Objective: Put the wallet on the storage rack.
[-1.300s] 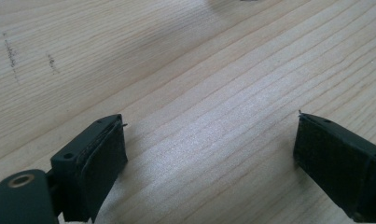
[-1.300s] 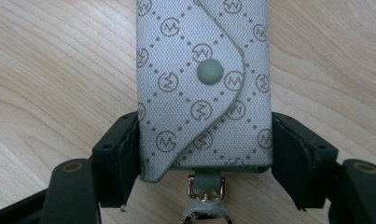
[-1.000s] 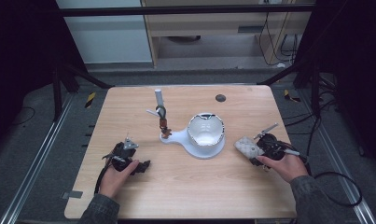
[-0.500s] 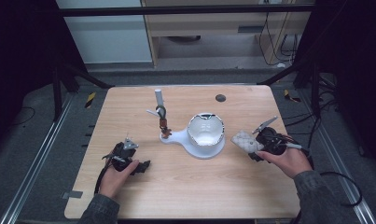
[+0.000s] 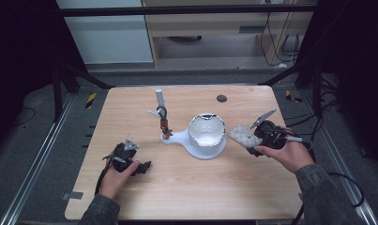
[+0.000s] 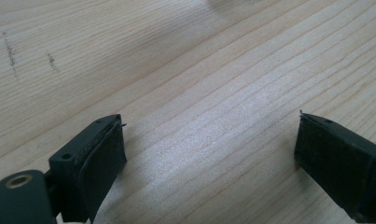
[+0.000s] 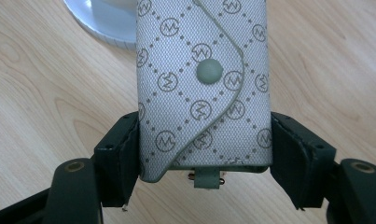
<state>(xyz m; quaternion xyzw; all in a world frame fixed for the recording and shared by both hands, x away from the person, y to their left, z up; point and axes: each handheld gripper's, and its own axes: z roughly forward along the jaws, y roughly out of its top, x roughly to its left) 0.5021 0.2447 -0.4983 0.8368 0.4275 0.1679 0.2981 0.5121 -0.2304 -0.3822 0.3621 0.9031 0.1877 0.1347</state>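
The right gripper (image 7: 204, 163) clamps the pouch (image 7: 203, 84) just right of the white stand (image 5: 205, 136); keep it level and squeezed evenly. The left gripper (image 6: 209, 158) rests apart on the tabletop (image 5: 186, 187).

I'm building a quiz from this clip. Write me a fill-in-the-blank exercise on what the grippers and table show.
1. The right gripper is shut on a patterned ____ with a snap button.
2. The left gripper has its jaws ____, with bare wood between them.
3. The white bowl stands ____ the two grippers on the table.

Missing words: pouch; open; between
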